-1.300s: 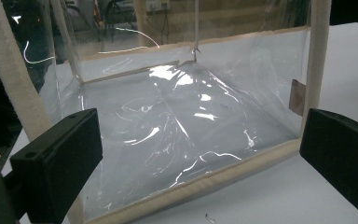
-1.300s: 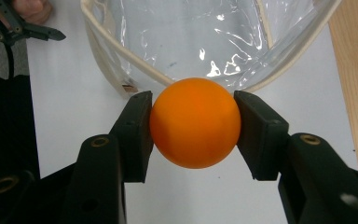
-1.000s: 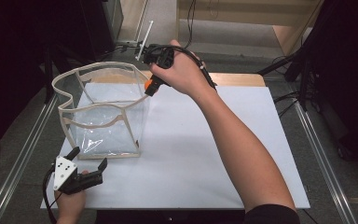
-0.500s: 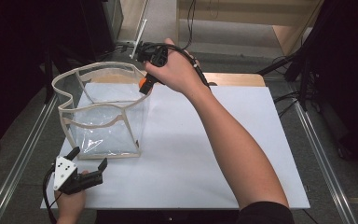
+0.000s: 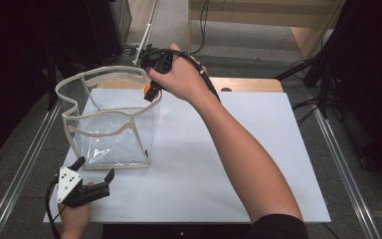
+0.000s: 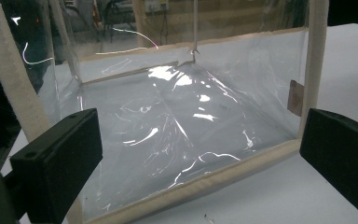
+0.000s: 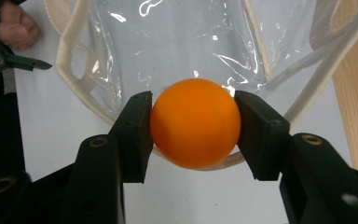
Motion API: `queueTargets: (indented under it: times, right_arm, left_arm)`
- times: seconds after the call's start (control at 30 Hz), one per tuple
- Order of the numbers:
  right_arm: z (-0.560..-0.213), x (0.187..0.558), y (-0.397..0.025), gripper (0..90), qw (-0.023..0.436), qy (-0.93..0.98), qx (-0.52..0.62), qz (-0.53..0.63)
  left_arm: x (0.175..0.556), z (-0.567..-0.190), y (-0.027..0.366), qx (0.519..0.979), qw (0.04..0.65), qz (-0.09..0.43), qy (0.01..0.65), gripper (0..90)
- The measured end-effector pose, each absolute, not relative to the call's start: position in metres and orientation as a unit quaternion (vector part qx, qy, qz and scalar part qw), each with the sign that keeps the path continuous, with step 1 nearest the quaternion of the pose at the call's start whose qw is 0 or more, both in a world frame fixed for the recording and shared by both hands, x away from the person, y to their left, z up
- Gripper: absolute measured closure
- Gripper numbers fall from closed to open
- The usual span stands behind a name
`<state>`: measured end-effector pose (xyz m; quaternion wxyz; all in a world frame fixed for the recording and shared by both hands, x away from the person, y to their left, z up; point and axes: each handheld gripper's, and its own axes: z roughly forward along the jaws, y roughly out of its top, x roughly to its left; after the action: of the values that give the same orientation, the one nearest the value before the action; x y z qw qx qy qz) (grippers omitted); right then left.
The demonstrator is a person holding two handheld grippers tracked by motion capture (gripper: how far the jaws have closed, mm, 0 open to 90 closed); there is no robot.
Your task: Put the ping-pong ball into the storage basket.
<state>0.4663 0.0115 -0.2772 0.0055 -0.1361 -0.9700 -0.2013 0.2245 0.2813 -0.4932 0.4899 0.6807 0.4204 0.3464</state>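
Item, nearest the person: left gripper (image 5: 94,183), resting low at the near left corner of the white table (image 5: 258,149), jaws spread wide and holding nothing; in the left gripper view the near wall of the bag stands between its two black jaws but apart from them. Item, just beyond: clear plastic bag (image 5: 110,130) with cream fabric trim, standing open-mouthed on the left part of the table, nothing seen inside, its rim (image 5: 74,102) wavy and sagging on the near side. Item, at the far right edge of the bag's mouth: right gripper (image 5: 151,92), held from above by the right hand (image 5: 179,79), jaws closed to the width of an orange ball (image 7: 195,128) and pinching it on two opposite sides. The ball hangs at the bag's rim, over or just beside the opening; in the right gripper view the trim runs directly under it, so which side of the rim it sits on cannot be told with certainty. Item, farthest: wooden board (image 5: 248,84) behind the table. Risks, as judged: a release this close to the trim could strike the rim and bounce the ball out across the table; the soft unsupported wall could fold inward and narrow the mouth; a round smooth ball held on two small contacts could slip early if the hand tilts.
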Motion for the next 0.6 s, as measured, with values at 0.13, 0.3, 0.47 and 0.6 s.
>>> queueTargets:
  times: [0.13, 0.3, 0.47, 0.6]
  right_arm:
    - [-0.279, 0.468, 0.009, 41.5, 0.007, -0.968, -0.145, -0.203]
    - [-0.279, 0.468, 0.001, 40.9, 0.012, -0.966, -0.154, -0.209]
    - [-0.279, 0.464, -0.010, 39.1, 0.010, -0.963, -0.159, -0.217]
    - [-0.280, 0.459, -0.018, 38.5, 0.009, -0.962, -0.161, -0.219]
  left_arm:
    - [0.224, -0.493, 0.282, 0.681, 0.490, 0.346, 0.420, 0.0]
    - [0.224, -0.493, 0.281, 0.681, 0.489, 0.346, 0.421, 0.0]
    - [0.224, -0.493, 0.282, 0.681, 0.489, 0.346, 0.420, 0.0]
    - [0.224, -0.493, 0.281, 0.682, 0.488, 0.347, 0.420, 0.0]
